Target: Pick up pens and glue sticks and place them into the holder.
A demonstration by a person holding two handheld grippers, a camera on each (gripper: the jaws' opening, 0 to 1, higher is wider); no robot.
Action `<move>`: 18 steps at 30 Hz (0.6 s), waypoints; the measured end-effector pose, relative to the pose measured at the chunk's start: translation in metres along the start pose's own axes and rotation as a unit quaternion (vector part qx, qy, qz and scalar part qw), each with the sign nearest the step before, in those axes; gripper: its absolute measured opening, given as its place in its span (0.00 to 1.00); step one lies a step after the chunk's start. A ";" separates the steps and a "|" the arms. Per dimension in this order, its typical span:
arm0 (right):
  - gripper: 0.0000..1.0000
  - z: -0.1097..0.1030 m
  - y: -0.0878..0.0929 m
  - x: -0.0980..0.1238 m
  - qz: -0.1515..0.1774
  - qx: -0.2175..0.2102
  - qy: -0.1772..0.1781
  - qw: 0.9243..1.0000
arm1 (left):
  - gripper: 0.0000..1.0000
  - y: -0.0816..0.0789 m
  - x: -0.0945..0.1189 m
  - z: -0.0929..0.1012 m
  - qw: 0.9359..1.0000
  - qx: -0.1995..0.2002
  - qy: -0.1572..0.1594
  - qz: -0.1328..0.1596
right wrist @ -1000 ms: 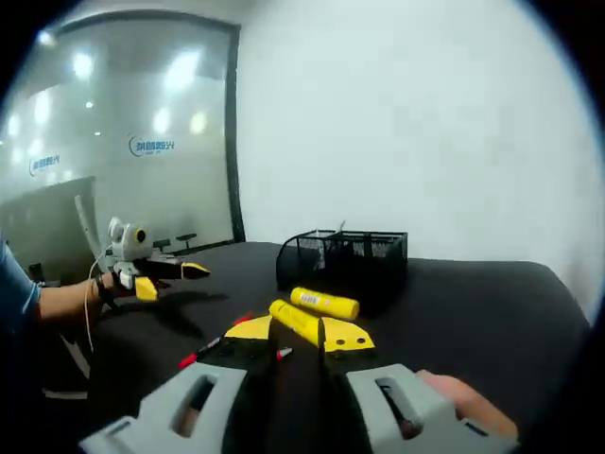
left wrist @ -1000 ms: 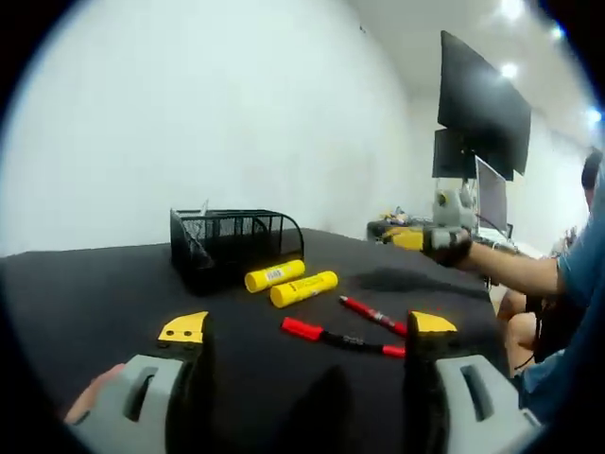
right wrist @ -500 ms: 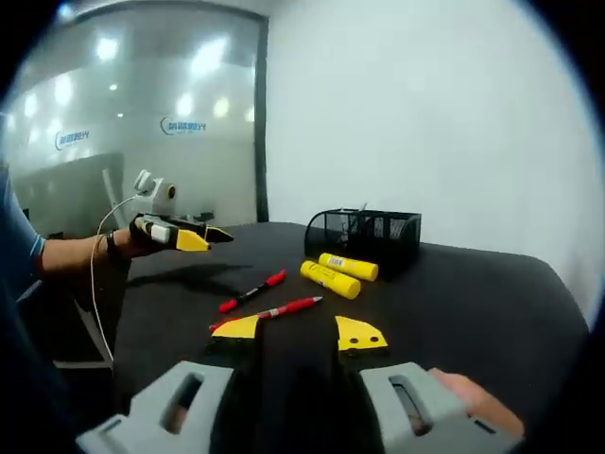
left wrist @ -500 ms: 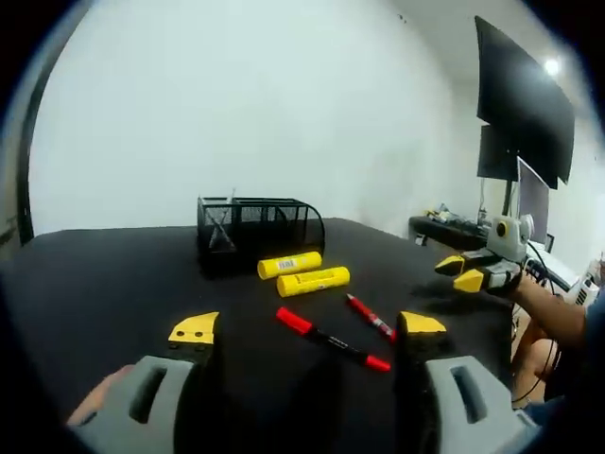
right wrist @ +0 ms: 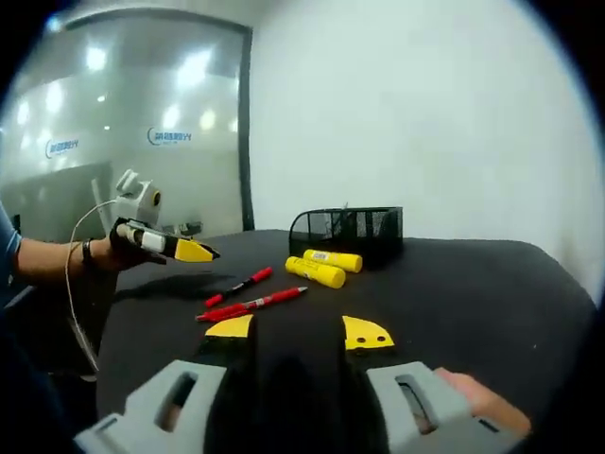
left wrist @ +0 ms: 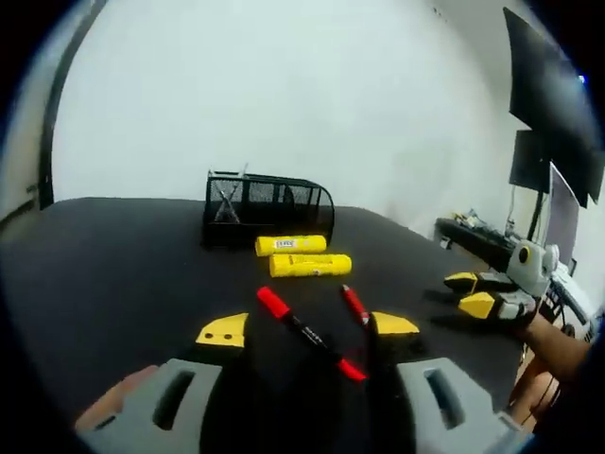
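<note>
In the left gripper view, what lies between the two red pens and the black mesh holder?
Two yellow glue sticks, lying side by side on the black table, between the red pens and the black mesh holder.

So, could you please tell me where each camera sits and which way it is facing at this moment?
Left gripper view: rides the left gripper, facing over the black table to the mesh holder; its jaws and a fingertip show, the right gripper at right.
Right gripper view: rides the right gripper, facing the holder; the left gripper is held at left.
Shared: holder, two glue sticks, two red pens.
</note>
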State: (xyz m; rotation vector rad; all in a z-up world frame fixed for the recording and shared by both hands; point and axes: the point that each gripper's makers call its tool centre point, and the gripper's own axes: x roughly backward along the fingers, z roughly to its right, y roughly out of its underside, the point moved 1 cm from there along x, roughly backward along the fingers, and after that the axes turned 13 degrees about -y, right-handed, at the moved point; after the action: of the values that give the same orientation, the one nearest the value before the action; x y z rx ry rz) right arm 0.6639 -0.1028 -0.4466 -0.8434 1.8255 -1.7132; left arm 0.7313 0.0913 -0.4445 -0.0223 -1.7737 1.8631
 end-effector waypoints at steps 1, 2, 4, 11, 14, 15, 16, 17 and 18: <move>0.30 -0.003 0.002 -0.001 -0.005 0.002 -0.003 1.000 | 0.37 0.002 -0.002 -0.002 1.000 0.010 -0.024 -0.004; 0.30 -0.005 0.004 -0.002 -0.012 0.007 -0.004 1.000 | 0.36 0.006 -0.004 -0.002 0.999 0.004 -0.039 -0.012; 0.29 -0.006 0.008 -0.005 -0.025 0.010 -0.007 1.000 | 0.35 0.006 -0.005 -0.001 0.998 0.006 -0.065 -0.004; 0.27 -0.003 0.010 -0.003 -0.028 -0.001 0.001 1.000 | 0.26 0.018 -0.005 0.007 0.995 0.024 -0.095 -0.015; 0.27 -0.001 0.008 -0.002 -0.019 -0.015 0.001 1.000 | 0.24 0.028 -0.001 0.011 0.994 0.013 -0.108 -0.023; 0.27 0.000 0.007 -0.001 -0.016 -0.019 0.002 1.000 | 0.23 0.030 0.002 0.010 0.993 0.004 -0.119 -0.020; 0.26 0.001 0.006 0.000 -0.014 -0.022 0.003 1.000 | 0.21 0.032 0.005 0.011 0.992 0.006 -0.125 -0.017; 0.26 0.001 0.005 0.000 -0.011 -0.025 0.004 1.000 | 0.20 0.034 0.009 0.011 0.991 0.010 -0.133 -0.012; 0.26 0.001 0.004 0.000 -0.008 -0.027 0.005 1.000 | 0.20 0.032 0.007 0.006 0.990 0.014 -0.139 -0.006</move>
State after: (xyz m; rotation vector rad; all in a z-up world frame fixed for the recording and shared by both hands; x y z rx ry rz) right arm 0.6640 -0.1037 -0.4512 -0.8734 1.8837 -1.6884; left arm 0.7111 0.0902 -0.4707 0.2716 -1.9236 1.9590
